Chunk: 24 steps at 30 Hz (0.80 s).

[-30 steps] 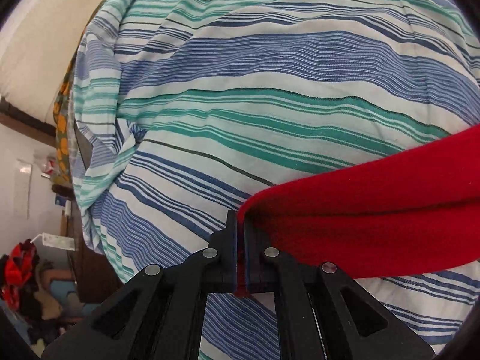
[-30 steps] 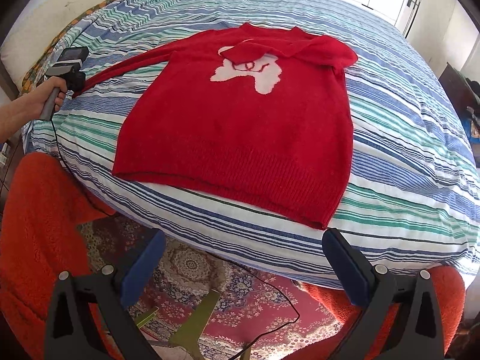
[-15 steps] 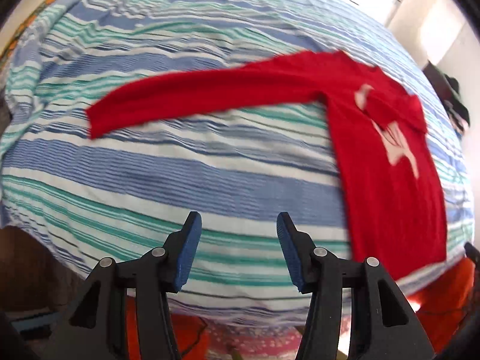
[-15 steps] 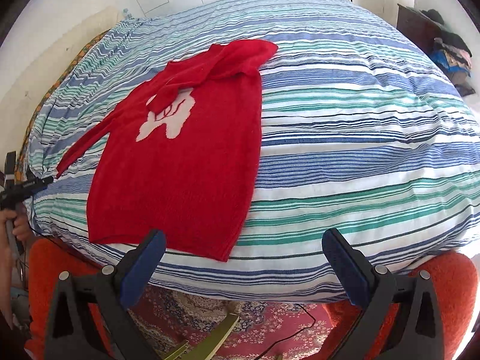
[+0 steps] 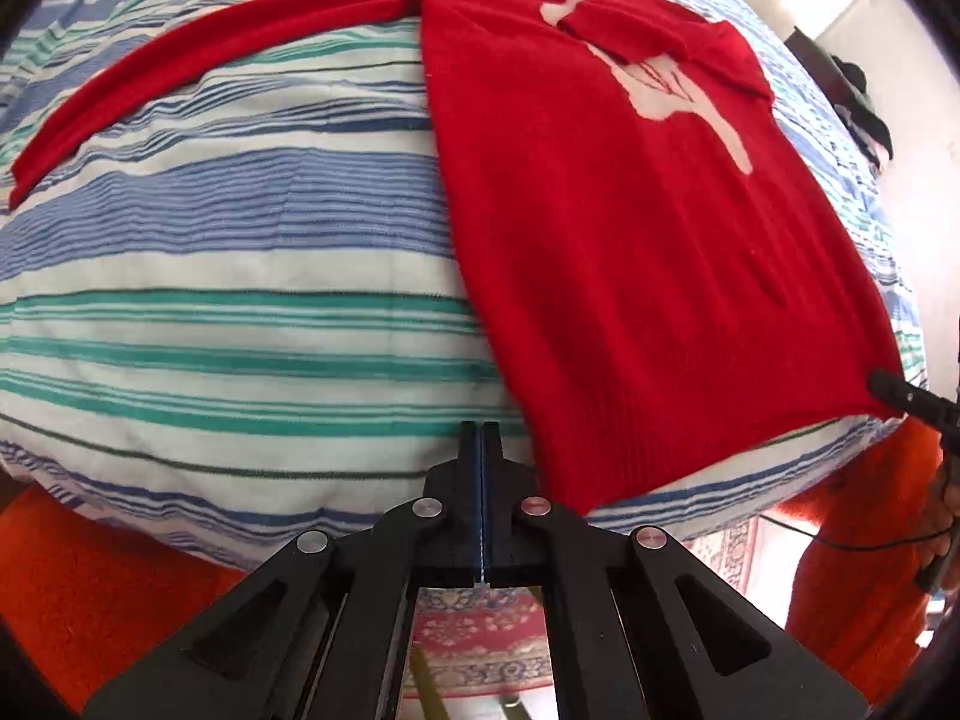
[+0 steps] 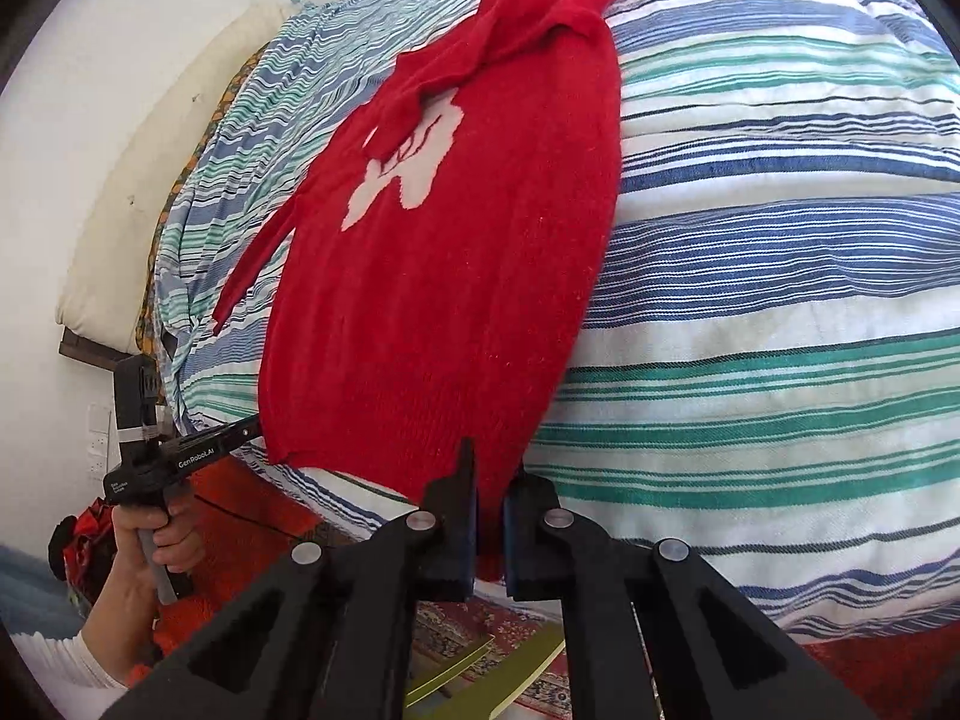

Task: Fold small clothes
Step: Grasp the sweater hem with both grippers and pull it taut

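Both hand-held grippers moved to sweater hem, now closed.

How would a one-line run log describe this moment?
left hand-held gripper: shut beside hem | right hand-held gripper: shut on red sweater hem | red sweater on striped bedsheet

Setting reads to me as a home bedroom. I see a bed under a blue, green and white striped cotton cover, with a cream pillow against a white wall. Below the bed edge lies a red patterned woven rug. A heap of dark clothes sits on furniture at the far side.
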### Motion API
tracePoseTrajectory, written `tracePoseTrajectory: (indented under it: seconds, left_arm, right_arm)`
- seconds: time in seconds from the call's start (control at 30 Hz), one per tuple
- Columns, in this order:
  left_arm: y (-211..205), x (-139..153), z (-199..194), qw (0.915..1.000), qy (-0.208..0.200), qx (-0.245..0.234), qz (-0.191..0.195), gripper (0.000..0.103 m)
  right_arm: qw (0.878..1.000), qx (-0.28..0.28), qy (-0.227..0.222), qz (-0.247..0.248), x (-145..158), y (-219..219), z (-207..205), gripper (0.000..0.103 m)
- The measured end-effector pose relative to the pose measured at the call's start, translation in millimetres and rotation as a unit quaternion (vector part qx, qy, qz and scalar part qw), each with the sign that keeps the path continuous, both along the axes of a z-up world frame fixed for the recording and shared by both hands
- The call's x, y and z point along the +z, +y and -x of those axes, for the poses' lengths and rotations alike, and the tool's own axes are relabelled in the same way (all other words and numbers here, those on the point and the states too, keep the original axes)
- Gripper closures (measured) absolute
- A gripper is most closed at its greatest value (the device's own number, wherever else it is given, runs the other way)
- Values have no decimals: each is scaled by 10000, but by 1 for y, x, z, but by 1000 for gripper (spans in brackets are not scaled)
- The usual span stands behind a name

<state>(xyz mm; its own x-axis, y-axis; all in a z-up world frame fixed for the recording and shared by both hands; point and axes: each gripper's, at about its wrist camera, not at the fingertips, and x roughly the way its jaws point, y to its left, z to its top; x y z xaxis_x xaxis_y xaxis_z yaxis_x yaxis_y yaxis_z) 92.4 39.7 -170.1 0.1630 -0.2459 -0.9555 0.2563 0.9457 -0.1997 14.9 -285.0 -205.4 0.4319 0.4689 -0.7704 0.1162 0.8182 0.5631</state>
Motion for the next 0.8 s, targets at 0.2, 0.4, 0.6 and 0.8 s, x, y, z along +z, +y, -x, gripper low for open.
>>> tracePoseTrajectory:
  seconds: [0.2,0.4,0.6,0.8]
  left_arm:
    - [7,-13,4,9996,6,264,80,103]
    - [28,7,0,9891,-277,769,1221,31]
    - [-4,-9,-9,9910,117,307,1296,44]
    - [-21,0,3,9923,81,-50,1236,102]
  right_arm:
    - [9991,-92,400,133,-25,-10,6,97]
    - [9995,-161,130,237,-14,-6,1,92]
    - [9994,-321,121,111,-15,-10,6,82]
    - [9999,-115,53,30,-20,-7,1,97]
